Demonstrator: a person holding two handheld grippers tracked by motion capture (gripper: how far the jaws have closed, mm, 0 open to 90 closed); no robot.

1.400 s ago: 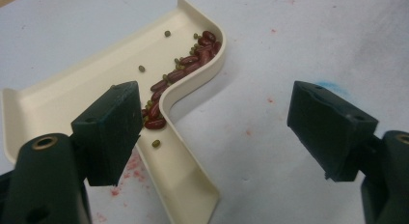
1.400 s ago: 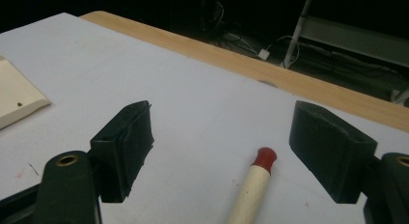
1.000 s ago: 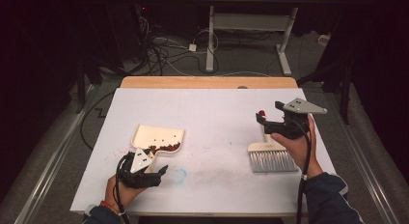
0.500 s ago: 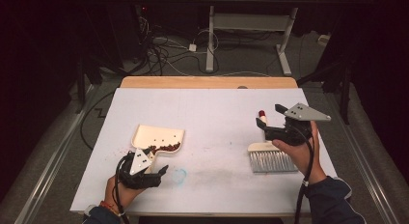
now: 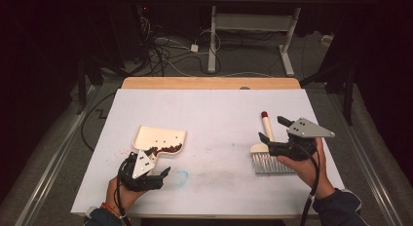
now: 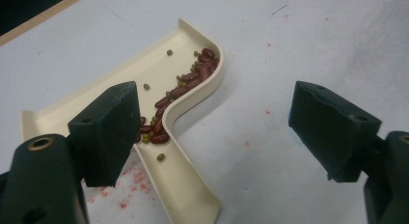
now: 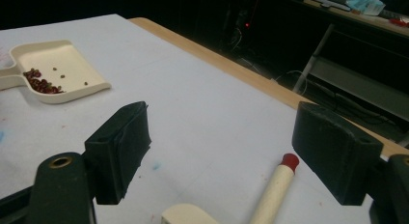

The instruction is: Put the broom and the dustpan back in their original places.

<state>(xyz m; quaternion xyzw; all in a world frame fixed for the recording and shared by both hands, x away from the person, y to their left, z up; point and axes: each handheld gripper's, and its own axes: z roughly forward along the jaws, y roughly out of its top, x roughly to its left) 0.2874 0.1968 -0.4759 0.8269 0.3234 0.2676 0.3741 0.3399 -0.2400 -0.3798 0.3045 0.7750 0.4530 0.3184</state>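
— Holding anything, either one?
— No. The left gripper (image 5: 163, 173), jaws apart, sits near the table's (image 5: 214, 109) front edge by the beige dustpan (image 5: 160, 138) of beans (image 6: 185, 86). The right gripper (image 5: 272, 131), jaws spread, hovers over the brush (image 5: 267, 150) towards the right edge.

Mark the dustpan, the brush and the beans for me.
dustpan (image 5: 155, 136): high view, bare floor of the pan.
brush (image 5: 267, 127): high view, cream handle below the red tip.
beans (image 6: 189, 81): left gripper view, red pile along the pan's curved wall.
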